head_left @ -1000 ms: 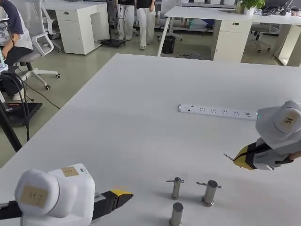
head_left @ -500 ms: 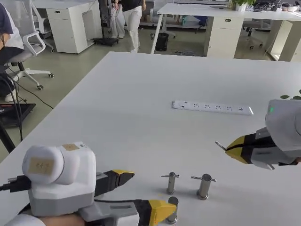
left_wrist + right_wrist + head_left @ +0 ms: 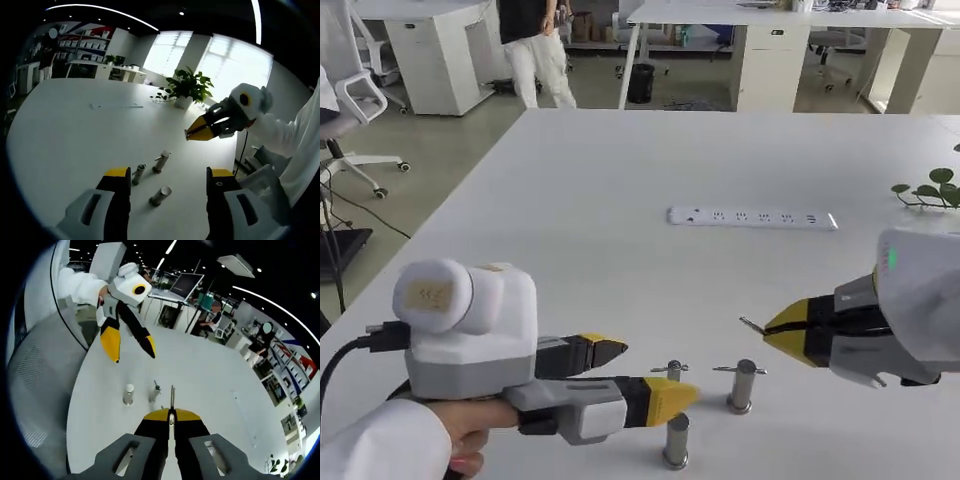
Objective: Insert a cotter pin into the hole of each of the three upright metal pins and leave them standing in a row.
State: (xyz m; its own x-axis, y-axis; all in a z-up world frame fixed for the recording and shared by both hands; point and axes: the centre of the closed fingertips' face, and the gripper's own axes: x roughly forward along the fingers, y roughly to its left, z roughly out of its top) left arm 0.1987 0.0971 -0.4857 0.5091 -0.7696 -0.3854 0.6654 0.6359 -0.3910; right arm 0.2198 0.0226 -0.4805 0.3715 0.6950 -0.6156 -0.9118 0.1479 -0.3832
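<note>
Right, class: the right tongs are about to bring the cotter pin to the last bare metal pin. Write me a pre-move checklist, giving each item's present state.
1. The cotter pin gripped by the right tongs: ok.
2. The rear-left pin and rear-right pin carry cotter pins: ok.
3. The front pin upright and bare: ok.
4. The left tongs steadying it: not ok, open, not gripping.
5. Its hole facing the cotter pin: cannot tell.
6. All three in a row: not ok, front pin stands forward.
</note>
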